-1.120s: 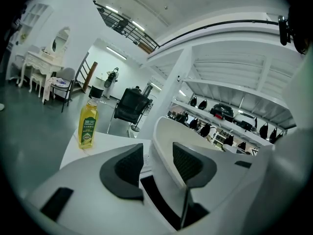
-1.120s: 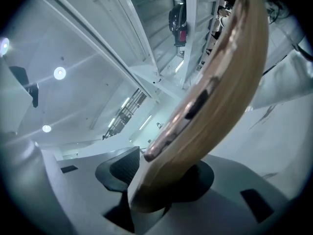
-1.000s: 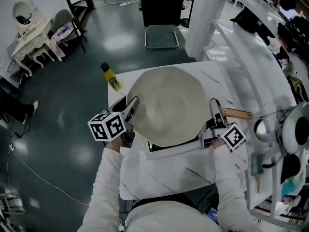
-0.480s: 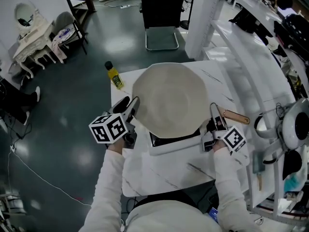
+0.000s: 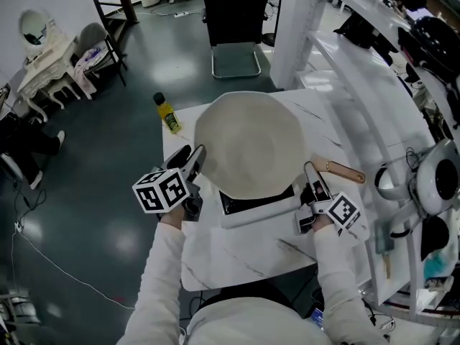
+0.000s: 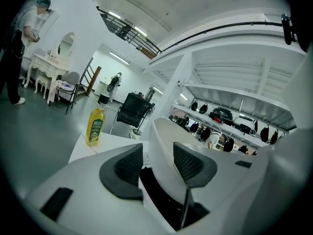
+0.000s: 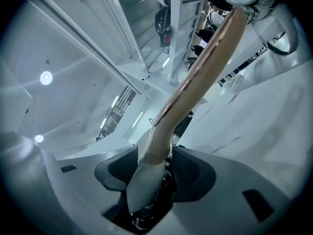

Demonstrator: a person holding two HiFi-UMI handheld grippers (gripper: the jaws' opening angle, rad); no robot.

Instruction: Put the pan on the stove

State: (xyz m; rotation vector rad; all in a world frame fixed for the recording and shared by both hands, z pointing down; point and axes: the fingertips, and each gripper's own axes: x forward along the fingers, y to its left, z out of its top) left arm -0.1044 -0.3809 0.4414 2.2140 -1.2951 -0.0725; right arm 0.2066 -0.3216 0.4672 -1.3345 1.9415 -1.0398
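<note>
A wide cream pan [image 5: 248, 142] sits on the white stove [image 5: 259, 205], whose black top shows just in front of it. Its tan handle [image 5: 341, 169] points right. My left gripper [image 5: 194, 158] is at the pan's left rim. In the left gripper view the pan's wall [image 6: 161, 141] rises between the pads of that gripper [image 6: 156, 168], which stand apart with a gap beside it. My right gripper [image 5: 310, 178] is at the root of the handle. The handle [image 7: 205, 58] runs between the right gripper's [image 7: 156, 173] opening jaws, and the pads are not pressing on it.
The stove stands on a white marbled table [image 5: 244, 254]. A yellow oil bottle [image 5: 167, 117] is at the table's far left corner. White shelving with gear [image 5: 374, 70] runs along the right. A black chair [image 5: 233, 27] is beyond the table.
The pan looks lower and smaller, and more of the stove's black top shows in front of it. Both grippers stay at the rim and the handle.
</note>
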